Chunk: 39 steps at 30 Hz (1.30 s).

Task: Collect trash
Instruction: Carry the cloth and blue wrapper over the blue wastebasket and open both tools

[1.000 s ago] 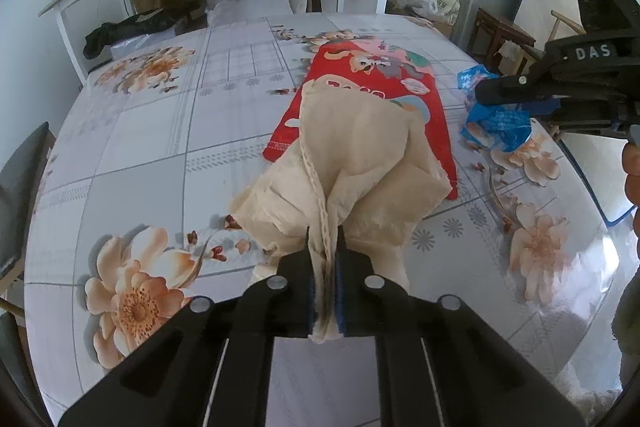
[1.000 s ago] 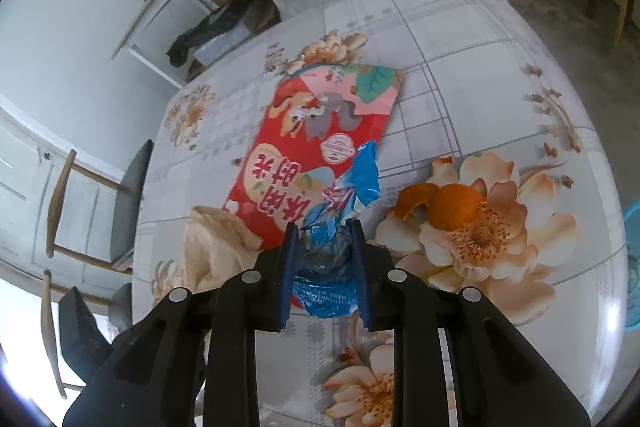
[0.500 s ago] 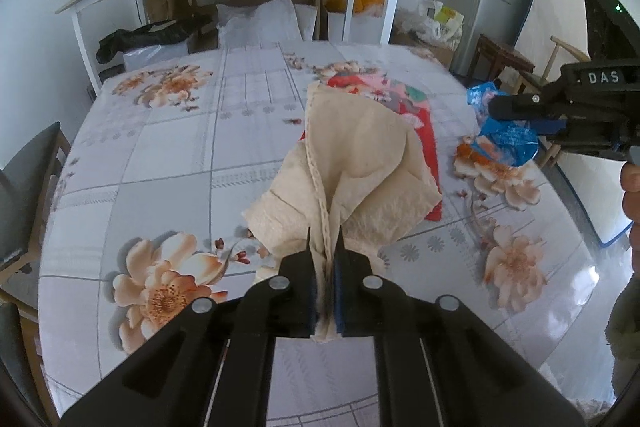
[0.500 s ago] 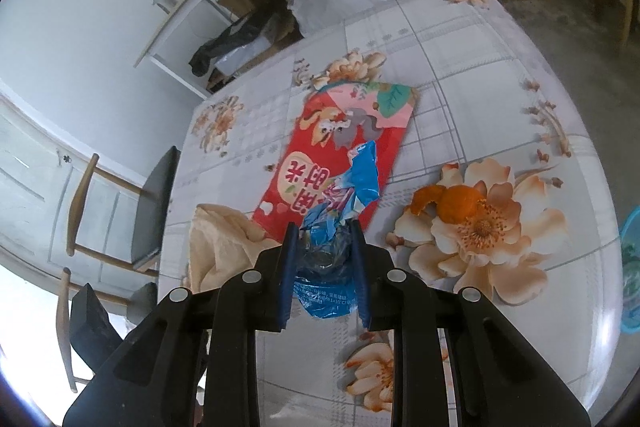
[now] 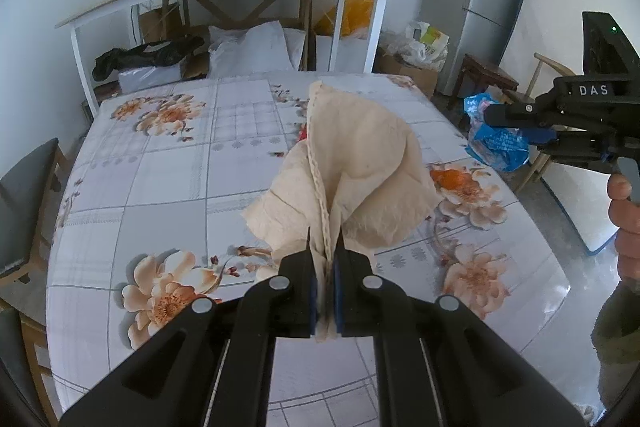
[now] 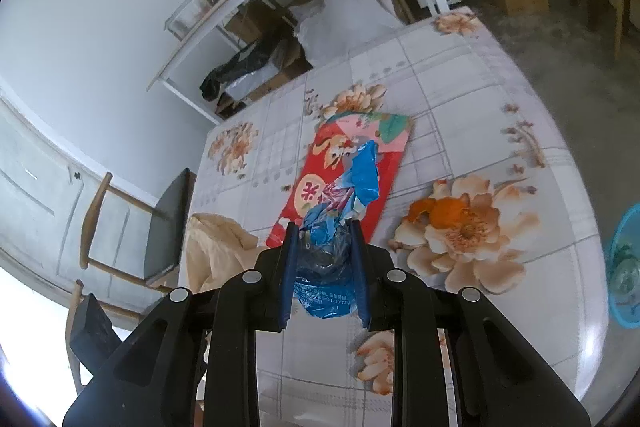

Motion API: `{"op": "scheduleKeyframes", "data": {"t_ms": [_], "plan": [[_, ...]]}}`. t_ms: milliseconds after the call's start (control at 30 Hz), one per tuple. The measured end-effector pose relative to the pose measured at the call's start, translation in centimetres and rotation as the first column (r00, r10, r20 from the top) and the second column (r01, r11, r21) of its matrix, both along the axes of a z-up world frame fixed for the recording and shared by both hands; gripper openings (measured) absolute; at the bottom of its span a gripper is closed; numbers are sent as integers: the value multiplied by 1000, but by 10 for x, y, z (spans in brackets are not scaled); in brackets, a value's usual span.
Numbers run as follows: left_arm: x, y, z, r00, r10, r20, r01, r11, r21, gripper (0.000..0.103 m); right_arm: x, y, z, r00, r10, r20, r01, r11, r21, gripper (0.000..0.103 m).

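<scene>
Left gripper [image 5: 324, 247]: pinched on beige paper napkin [image 5: 360, 171], held clear above the floral table [image 5: 168, 187] for carrying away.
Red packet [image 6: 352, 167]: flat on the table, uncollected.
Right gripper [image 6: 324, 231]: clamped on crumpled blue wrapper [image 6: 340, 211], held off the table, likely bound for turquoise basket [image 6: 624, 267].

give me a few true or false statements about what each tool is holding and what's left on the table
1. The left tool is shut on a beige paper bag. True.
2. The right tool is empty. False: it is shut on a crumpled blue plastic wrapper.
3. A red snack packet lies flat on the floral tablecloth. True.
4. The beige paper bag lies flat on the table. False: it hangs from the left tool, above the cloth.
5. A blue basket shows past the table's edge in the right wrist view. True.
</scene>
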<state>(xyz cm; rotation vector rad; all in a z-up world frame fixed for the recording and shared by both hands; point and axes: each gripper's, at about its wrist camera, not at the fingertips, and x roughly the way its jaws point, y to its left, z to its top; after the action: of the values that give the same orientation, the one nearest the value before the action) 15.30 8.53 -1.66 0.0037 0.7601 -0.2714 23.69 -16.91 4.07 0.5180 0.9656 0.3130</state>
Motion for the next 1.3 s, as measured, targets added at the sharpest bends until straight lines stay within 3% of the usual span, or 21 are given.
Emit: {"op": "scheduleKeyframes", "data": {"t_ms": [467, 600, 733, 933, 1133, 1300], "plan": [[-14, -47, 37, 989, -116, 89, 116, 993, 3, 6, -39, -70, 26, 987, -139, 76, 137, 990, 32, 23], [-17, -75, 52, 976, -183, 116, 184, 983, 5, 6, -61, -106, 30, 973, -213, 95, 209, 977, 48, 23], [-20, -109, 63, 954, -275, 115, 278, 961, -7, 6, -97, -151, 33, 938, -326, 115, 321, 945, 62, 23], [-24, -176, 73, 890, -447, 83, 452, 891, -39, 6, -171, -225, 24, 838, -533, 116, 530, 846, 59, 23], [-29, -262, 69, 787, -617, 9, 617, 786, -50, 6, -243, -288, -10, 702, -710, 52, 706, 704, 77, 23], [-29, -335, 46, 706, -698, -118, 692, 716, -95, 6, -272, -317, -47, 631, -775, -38, 774, 624, 110, 23]]}}
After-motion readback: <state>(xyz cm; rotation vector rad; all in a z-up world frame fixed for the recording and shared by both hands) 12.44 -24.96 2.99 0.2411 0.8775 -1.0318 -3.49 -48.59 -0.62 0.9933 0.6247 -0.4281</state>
